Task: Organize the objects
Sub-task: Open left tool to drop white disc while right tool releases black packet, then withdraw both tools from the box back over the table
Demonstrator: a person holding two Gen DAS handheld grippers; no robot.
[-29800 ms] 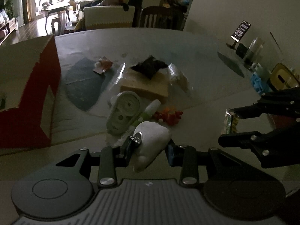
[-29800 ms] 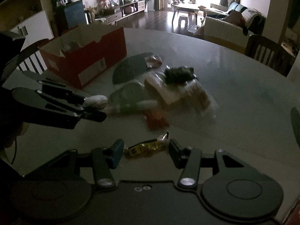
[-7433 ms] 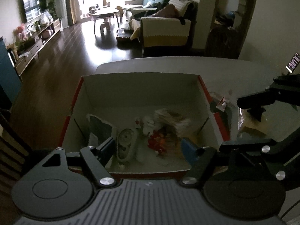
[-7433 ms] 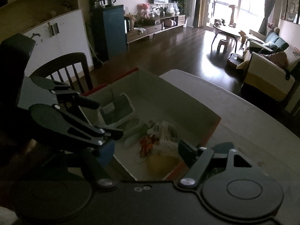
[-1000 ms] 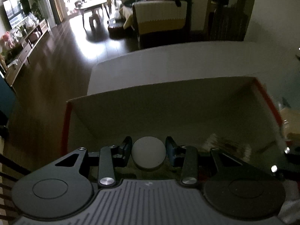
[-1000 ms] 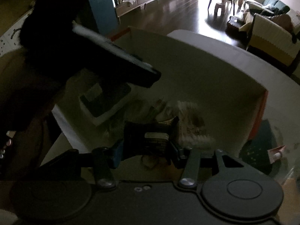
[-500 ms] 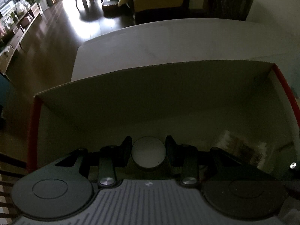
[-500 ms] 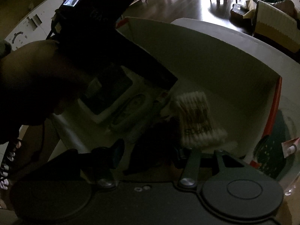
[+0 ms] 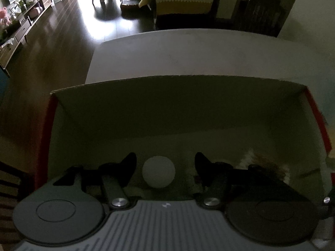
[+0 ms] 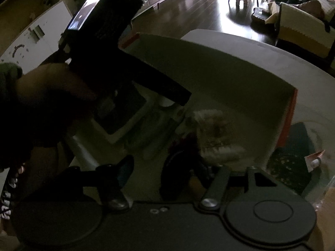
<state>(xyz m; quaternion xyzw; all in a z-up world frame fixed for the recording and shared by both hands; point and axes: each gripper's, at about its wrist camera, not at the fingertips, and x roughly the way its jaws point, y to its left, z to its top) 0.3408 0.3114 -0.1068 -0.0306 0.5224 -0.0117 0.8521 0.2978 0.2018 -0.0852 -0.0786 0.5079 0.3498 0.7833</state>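
The red cardboard box [image 9: 178, 104] fills the left wrist view, and I look down into it. My left gripper [image 9: 165, 163] is open. A white round object [image 9: 158, 172] sits between its fingers, touching neither. In the right wrist view my right gripper [image 10: 165, 167] is open over the same box [image 10: 209, 48]. A dark packet [image 10: 178, 175] lies just below, close to the right finger. Inside the box are a pack of cotton swabs [image 10: 215, 133] and a white device with a dark face [image 10: 121, 113]. The left gripper's black body [image 10: 104, 31] and a hand [image 10: 41, 104] hide the box's left part.
The box stands at the edge of a white table [image 9: 188, 52]. On the table to the right of the box lies a dark mat [image 10: 293, 159] with a small packet [image 10: 314, 159]. Beyond are dark wooden floor and a sofa [image 9: 184, 2].
Both grippers went down into the box. My left gripper opened and let go of the white round object. My right gripper opened and the dark packet dropped from it.
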